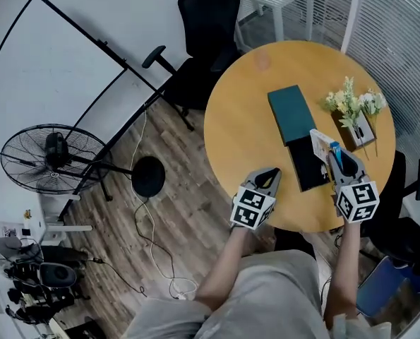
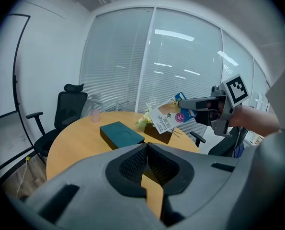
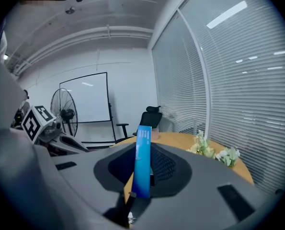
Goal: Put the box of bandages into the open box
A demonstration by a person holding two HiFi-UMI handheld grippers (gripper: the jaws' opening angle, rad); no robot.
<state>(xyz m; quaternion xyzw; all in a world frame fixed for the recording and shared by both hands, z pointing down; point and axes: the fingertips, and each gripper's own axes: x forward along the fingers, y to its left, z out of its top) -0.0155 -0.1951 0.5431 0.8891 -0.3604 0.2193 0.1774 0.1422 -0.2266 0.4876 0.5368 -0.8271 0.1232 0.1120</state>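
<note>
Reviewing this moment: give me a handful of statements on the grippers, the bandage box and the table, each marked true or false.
1. The right gripper has its jaws closed on the box of bandages. True.
2. The left gripper grips that box too. False: its jaws are together with nothing between them.
3. The box of bandages lies inside the open box. False: it is held up above the table.
4. A teal box lies on the table next to the open box. True.
5. The flowers stand on the floor. False: they stand on the table, on its right side in the head view.
</note>
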